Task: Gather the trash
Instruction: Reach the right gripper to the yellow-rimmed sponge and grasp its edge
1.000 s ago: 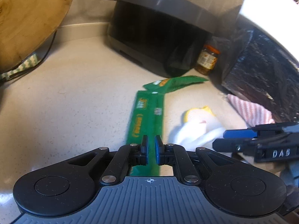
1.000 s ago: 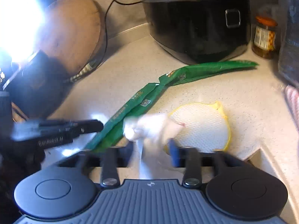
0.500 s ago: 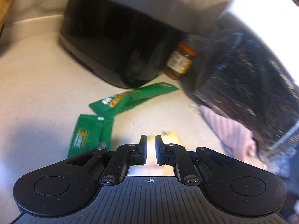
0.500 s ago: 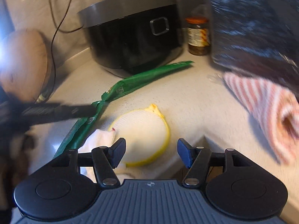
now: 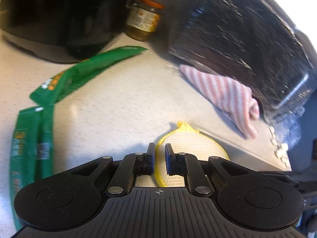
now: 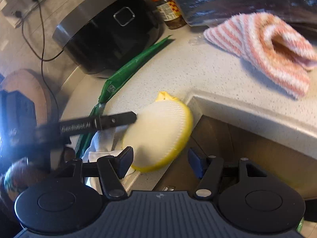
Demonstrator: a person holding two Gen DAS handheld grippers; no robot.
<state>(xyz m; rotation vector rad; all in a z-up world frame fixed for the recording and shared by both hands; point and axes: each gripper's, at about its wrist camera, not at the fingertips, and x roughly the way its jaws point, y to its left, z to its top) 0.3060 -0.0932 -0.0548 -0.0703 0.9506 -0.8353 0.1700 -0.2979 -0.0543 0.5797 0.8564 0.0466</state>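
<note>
I see the left hand-held gripper (image 5: 159, 154) with its jaws nearly pressed together, a narrow gap between them and nothing pinched; the yellow-rimmed mesh pad (image 5: 190, 144) lies on the desk (image 5: 122, 103) directly beyond its tips. The right hand-held gripper (image 6: 160, 160) stands spread and empty, with the same pad just ahead near the desk corner, beside a crumpled white tissue (image 6: 103, 140). The green wrappers (image 5: 85, 73) lie left of the pad, long axis running diagonally toward the jar (image 5: 143, 19).
</note>
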